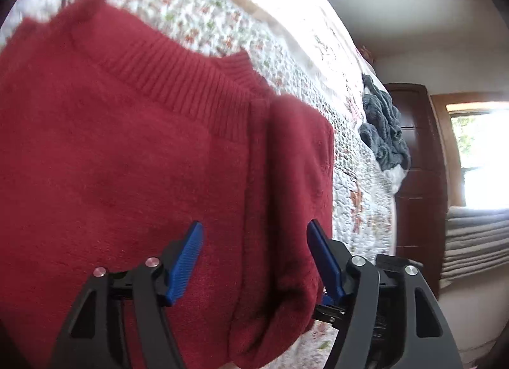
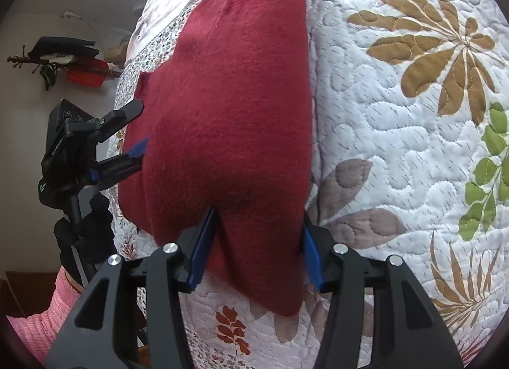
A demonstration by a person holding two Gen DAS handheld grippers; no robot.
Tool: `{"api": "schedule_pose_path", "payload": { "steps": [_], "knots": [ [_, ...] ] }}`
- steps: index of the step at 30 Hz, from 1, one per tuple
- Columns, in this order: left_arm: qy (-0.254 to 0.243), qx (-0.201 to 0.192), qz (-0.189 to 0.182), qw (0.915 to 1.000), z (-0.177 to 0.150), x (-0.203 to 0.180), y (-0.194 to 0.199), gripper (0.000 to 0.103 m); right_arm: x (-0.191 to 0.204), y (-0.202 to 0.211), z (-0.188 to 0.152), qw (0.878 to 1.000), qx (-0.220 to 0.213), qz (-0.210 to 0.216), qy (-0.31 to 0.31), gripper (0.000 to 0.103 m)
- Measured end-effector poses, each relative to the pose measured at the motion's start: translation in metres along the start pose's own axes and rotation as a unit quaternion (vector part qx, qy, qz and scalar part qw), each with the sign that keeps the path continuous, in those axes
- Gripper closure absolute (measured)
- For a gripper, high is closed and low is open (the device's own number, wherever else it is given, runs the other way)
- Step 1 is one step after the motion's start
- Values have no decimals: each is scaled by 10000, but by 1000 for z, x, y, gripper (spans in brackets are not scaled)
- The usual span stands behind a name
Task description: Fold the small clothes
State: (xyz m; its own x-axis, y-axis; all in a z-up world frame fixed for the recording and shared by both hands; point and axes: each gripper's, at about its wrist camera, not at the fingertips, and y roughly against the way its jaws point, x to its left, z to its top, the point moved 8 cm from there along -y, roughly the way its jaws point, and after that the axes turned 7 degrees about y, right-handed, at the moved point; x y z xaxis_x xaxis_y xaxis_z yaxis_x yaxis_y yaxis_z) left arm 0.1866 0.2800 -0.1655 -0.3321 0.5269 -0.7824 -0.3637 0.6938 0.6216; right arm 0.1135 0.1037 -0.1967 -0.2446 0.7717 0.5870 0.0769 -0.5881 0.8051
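Red knit, a small sweater [image 1: 133, 152], lies flat on the quilted bed [image 2: 397, 133], ribbed collar toward 11 o'clock in the left wrist view. The left tongs [image 1: 254, 261] stand spread, straddling a folded-in sleeve edge that runs from 6 to 12 o'clock. The right tongs [image 2: 254, 241], also spread, bracket the opposite end, its long axis running toward 12 o'clock. Both are equally close. No containers show; a grey towel heap [image 1: 385, 127] sits at 2 o'clock.
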Motion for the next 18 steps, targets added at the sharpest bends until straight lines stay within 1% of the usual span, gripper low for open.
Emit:
{"api": "schedule_pose_path", "payload": {
  "steps": [4, 6, 8, 10, 12, 13, 15, 18],
  "knots": [
    [-23, 190, -246, 9995, -2, -6, -16, 33, -3, 1, -1, 10000, 12, 26, -67, 52],
    [-11, 268, -424, 9987, 1, -14, -26, 26, -4, 1, -2, 10000, 26, 3, -52, 52],
    [45, 300, -538, 9981, 4, -17, -32, 26, -4, 1, -2, 10000, 23, 8, -48, 52],
    [165, 349, -902, 9952, 7, -26, -36, 26, -4, 1, -2, 10000, 12, 29, -56, 52],
    [278, 416, -1111, 9926, 10, -30, -43, 25, -6, 0, -2, 9999, 4, 58, -87, 52],
    [283, 441, -1108, 9925, 11, -30, -46, 25, -7, -1, -2, 9999, -1, 71, -99, 52],
    [249, 488, -978, 9937, 13, -30, -58, 25, -7, -1, -3, 9999, -10, 85, -99, 52],
    [159, 488, -949, 9942, 16, -39, -65, 24, -8, 0, -4, 9999, -16, 96, -86, 52]
  ]
}}
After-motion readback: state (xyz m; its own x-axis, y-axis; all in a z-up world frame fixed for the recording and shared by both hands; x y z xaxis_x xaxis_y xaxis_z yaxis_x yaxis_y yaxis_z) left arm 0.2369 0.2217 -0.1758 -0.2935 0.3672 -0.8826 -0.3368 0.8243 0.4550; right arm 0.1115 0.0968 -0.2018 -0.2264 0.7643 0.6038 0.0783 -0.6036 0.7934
